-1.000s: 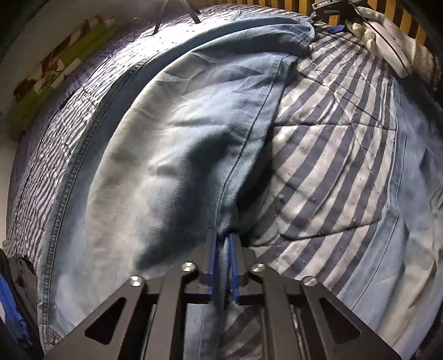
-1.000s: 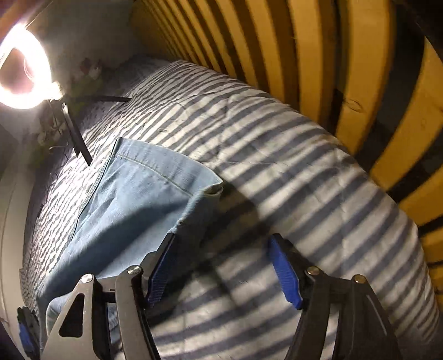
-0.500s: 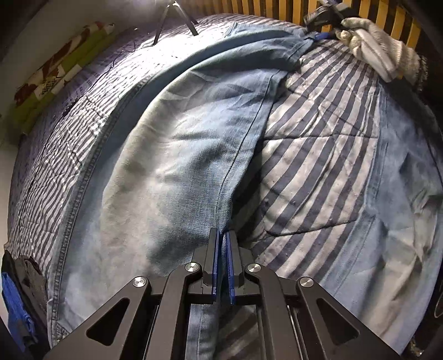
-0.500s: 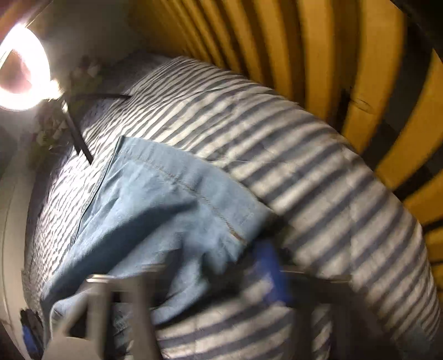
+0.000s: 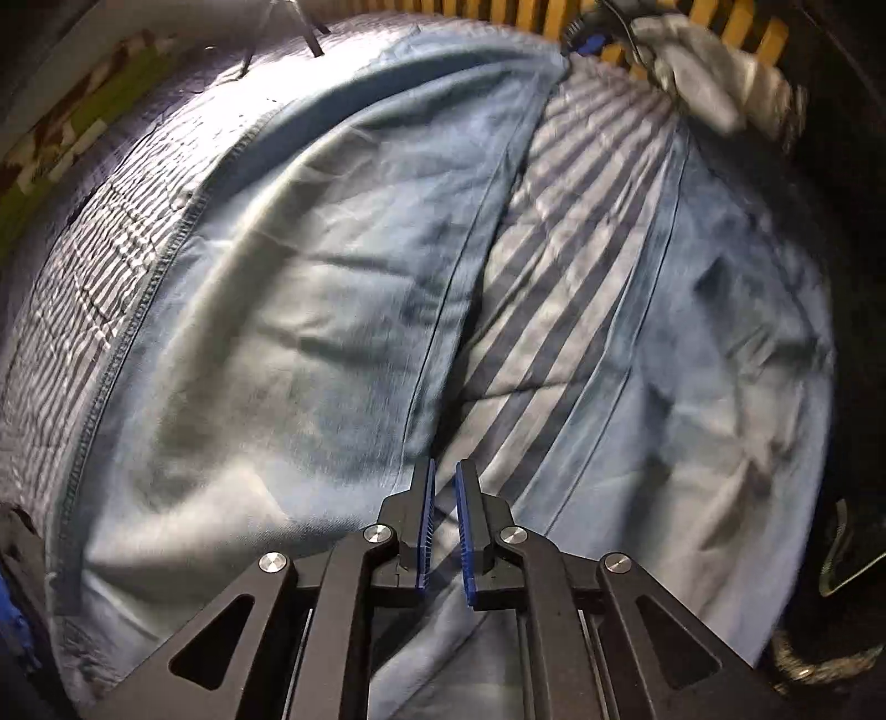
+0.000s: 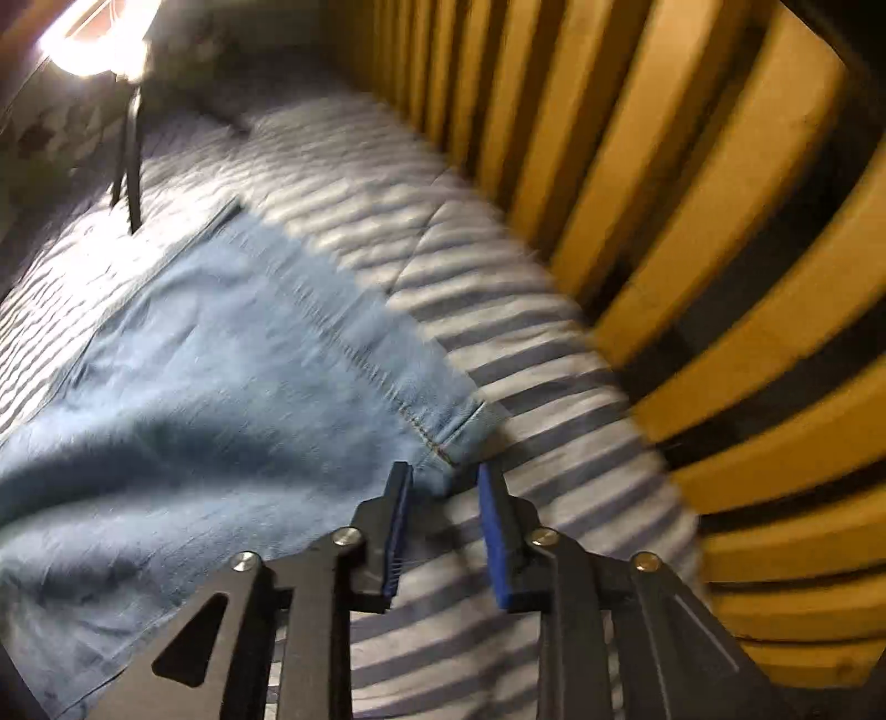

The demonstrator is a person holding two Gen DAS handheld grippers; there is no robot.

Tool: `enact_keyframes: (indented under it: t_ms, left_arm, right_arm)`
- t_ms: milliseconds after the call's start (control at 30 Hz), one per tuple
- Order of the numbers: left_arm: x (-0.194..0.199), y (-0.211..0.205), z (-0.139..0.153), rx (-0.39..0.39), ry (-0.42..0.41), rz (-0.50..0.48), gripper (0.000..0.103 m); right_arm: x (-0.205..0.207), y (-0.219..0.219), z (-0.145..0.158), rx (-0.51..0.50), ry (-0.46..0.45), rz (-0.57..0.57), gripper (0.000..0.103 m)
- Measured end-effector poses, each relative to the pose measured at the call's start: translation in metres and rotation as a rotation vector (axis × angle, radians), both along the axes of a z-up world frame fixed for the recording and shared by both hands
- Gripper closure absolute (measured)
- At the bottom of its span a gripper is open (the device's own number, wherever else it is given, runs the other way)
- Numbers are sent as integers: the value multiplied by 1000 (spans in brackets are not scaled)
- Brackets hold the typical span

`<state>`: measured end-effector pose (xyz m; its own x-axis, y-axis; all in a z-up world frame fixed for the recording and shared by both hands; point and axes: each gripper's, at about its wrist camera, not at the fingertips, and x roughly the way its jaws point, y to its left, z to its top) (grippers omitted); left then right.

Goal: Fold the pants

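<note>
Light blue jeans point(image 5: 277, 332) lie spread on the striped bed, the two legs parted in a V with bedding between them. My left gripper point(image 5: 443, 465) hovers over the crotch end of the inseam point(image 5: 443, 343). Its jaws are opening, with a narrow gap between the pads and no cloth pinched. In the right wrist view, my right gripper point(image 6: 444, 467) sits at the hem corner point(image 6: 465, 426) of one leg point(image 6: 221, 360). Those jaws are opening too, with the corner just ahead of the tips and not pressed. The right gripper point(image 5: 581, 41) and a gloved hand point(image 5: 709, 72) show at the far hem.
Striped quilted bedding point(image 5: 554, 266) covers the bed. A yellow slatted headboard point(image 6: 664, 194) runs close along the right of the hem. A ring light point(image 6: 94, 33) on a tripod point(image 6: 130, 166) stands at the far end. A green patterned cushion point(image 5: 66, 138) lies at the left edge.
The left gripper has lifted off the inseam, and its pads have parted slightly. The right gripper closed from wide open over the hem corner, then parted again, and its view swung.
</note>
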<state>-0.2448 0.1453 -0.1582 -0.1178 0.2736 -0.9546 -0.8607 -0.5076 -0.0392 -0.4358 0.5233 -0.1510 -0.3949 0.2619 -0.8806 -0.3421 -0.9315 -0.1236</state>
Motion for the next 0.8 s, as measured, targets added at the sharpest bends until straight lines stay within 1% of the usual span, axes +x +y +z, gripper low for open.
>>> enact_keyframes:
  t_ms: [33,100,133,200,233,267,333,400,467,533,667,733,800]
  left_arm:
    - [-2,-4,8,32,0,15,88]
    - [-12,-15,20,67,36,61,73]
    - [-18,-20,21,61,58,84,72]
    - [-33,-28,16,21,93,128,72]
    - [-39,-34,11,2,96,156,72]
    - [-45,-40,6,-8,81,181,72]
    - [-52,-48,-6,-29,59,206,72]
    - [-54,-51,-16,-43,52,192,72]
    - [-51,-50,-22,-51,53,163,72]
    - [-51,-46,-29,-48,55,142,72]
    - [-54,-50,-36,-30,43,136,72]
    - [-57,-49,-42,-17,36,141,72]
    - [-58,-50,-44,-6,32,145,72]
  right_arm:
    - [5,-6,14,32,47,3,79]
    - [3,-22,31,34,104,76,75]
    - [-4,-36,41,0,124,141,73]
    - [-26,-59,47,-93,123,218,68]
    - [-38,-71,47,-159,108,247,67]
    - [-56,-88,44,-216,91,258,66]
    - [-81,-109,37,-283,62,239,64]
    - [-104,-129,27,-324,34,206,60]
    - [-129,-148,12,-316,6,159,60]
    - [-144,-156,-1,-305,-16,109,60]
    - [-167,-160,-23,-288,-85,42,60]
    - [-171,-158,-26,-286,-102,28,60]
    - [-177,-155,-35,-303,-127,2,61]
